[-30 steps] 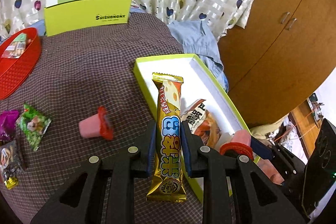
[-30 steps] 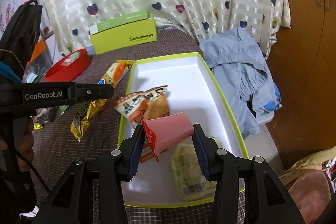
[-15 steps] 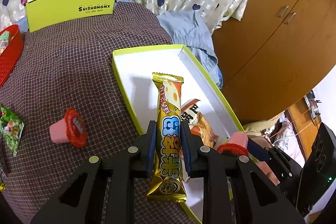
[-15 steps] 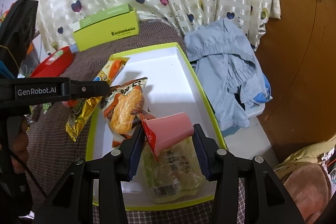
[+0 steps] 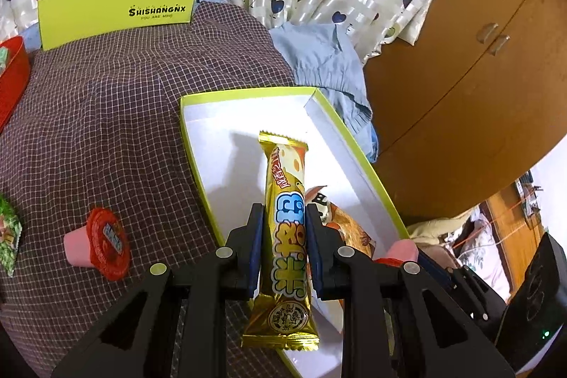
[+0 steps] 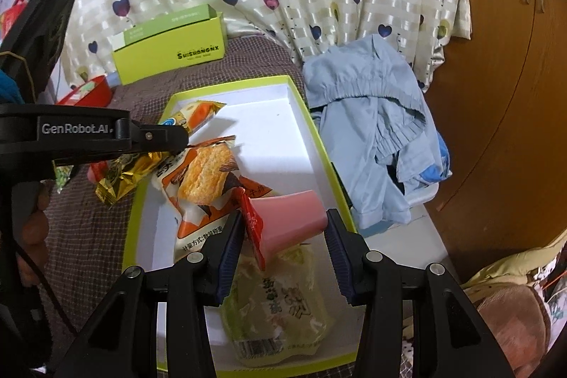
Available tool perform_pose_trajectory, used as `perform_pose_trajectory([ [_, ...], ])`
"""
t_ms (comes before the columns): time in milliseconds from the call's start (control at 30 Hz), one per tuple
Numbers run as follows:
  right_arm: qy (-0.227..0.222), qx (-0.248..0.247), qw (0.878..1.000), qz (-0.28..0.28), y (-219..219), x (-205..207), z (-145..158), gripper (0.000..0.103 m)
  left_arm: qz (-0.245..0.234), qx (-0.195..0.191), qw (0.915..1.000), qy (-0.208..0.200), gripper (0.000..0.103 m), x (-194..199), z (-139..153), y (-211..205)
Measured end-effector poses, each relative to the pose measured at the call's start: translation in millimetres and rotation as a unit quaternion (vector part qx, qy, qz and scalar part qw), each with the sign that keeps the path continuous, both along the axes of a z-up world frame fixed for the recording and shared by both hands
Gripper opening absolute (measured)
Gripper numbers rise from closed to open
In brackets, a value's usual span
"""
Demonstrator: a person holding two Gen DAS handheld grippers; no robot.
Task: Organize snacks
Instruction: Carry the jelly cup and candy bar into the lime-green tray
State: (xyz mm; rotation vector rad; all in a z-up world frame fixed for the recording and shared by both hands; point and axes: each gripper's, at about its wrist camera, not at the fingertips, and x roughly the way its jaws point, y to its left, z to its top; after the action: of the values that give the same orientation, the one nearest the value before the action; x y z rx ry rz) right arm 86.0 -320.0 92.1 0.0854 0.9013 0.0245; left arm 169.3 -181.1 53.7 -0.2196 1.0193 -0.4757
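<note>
- Progress looks roughly halfway, judging by what's in the green-rimmed tray (image 6: 320, 144) versus what's lying outside it.
- Already parked in the tray: an orange cracker packet (image 6: 205, 179) just ahead of the right gripper (image 6: 283, 236), and a pale green packet (image 6: 280, 303) right under its fingers.
- A pink jelly cup (image 6: 287, 222) is clamped sideways between the right gripper's pads, held above those packets. Not set down yet.
- A gold snack bar (image 5: 287, 236) is pinched across its middle by the left gripper (image 5: 285, 247), pointing forward, hanging over the tray's near-left rim.
- Left to sort, by the look of it: a second jelly cup (image 5: 101, 248) lying on the checked cloth (image 5: 106, 116) well off to the left gripper's left, plus a green sweet packet (image 5: 9, 238) at the far left edge.
- A red basket (image 5: 12, 73) far left holds something, too cut off to tell what.
- Once both held items are dropped, the cloth strays are probably what's next.
</note>
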Motion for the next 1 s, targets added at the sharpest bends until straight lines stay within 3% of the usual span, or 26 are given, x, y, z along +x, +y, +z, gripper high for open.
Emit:
perform_pose_trajectory([
  [467,0.010,-0.002,1.000,-0.007,-3.6,3.9,-6.7,0.046,0.000,0.010,0.9999,0.007,0.024,4.3,-4.4,-2.5],
  [633,0.005,-0.006,1.000,-0.008,-1.8,4.0,-5.8,0.047,0.009,0.022,0.9997,0.012,0.036,5.7,-7.7,0.1],
  [933,-0.003,-0.013,1.000,-0.009,0.7,3.4,2.6,0.055,0.004,0.018,0.9998,0.010,0.038,1.5,-3.8,2.2],
  [1000,-0.005,-0.016,1.000,-0.012,1.6,3.9,5.9,0.058,0.002,0.015,0.9999,0.007,0.042,-0.4,-1.5,3.8],
])
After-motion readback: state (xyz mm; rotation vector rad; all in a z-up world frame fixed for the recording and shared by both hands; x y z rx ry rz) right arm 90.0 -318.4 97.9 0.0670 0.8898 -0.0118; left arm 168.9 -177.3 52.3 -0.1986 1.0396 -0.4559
